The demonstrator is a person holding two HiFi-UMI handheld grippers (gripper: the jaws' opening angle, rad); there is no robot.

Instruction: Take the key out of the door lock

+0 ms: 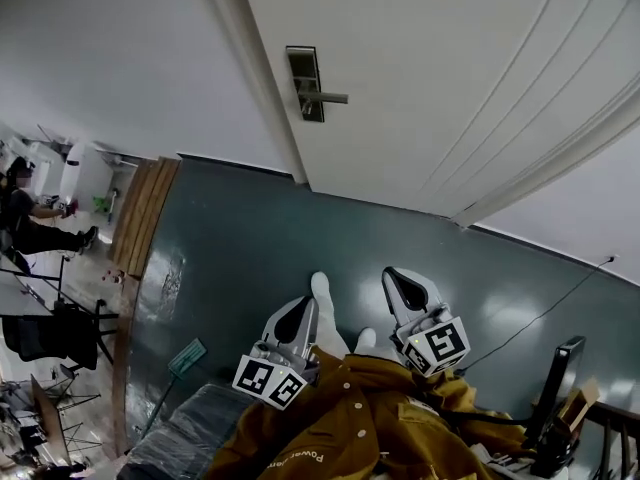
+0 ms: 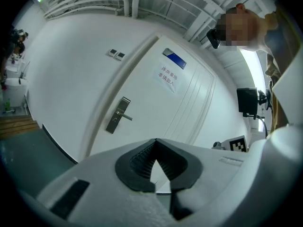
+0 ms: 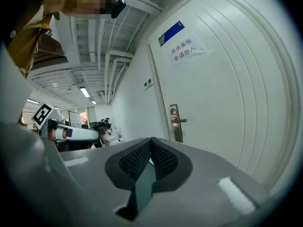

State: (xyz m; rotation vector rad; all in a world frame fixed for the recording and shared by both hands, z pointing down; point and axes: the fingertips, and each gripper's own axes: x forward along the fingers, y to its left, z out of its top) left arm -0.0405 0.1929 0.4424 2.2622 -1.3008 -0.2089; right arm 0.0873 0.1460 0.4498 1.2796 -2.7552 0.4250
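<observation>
Standing well back from the closed white door (image 1: 450, 78), the person has, by my judgement, not yet begun the real work of the task. A wide stretch of dark green floor (image 1: 260, 248) lies between the door and the two tools, which hang low in front of a mustard jacket (image 1: 370, 418).

The left gripper (image 1: 293, 320) points toward the door with its jaws pressed together at the tips and nothing between them. The right gripper (image 1: 405, 290), just beside it, is likewise closed and empty. Both gripper views look at the door from a distance, and neither tool is near anything it could grasp.

On the door's left edge sits the metal lock plate (image 1: 305, 83), upright, with a lever handle (image 1: 330, 97) sticking out to the side at about its middle. The key should be in this plate, most likely below the lever, but at this range it is too small to make out in any view, so I cannot confirm it is there.

Everything therefore remains: closing the distance to the door, opening one pair of jaws, pinching the key's head, and drawing it straight out of the lock.
</observation>
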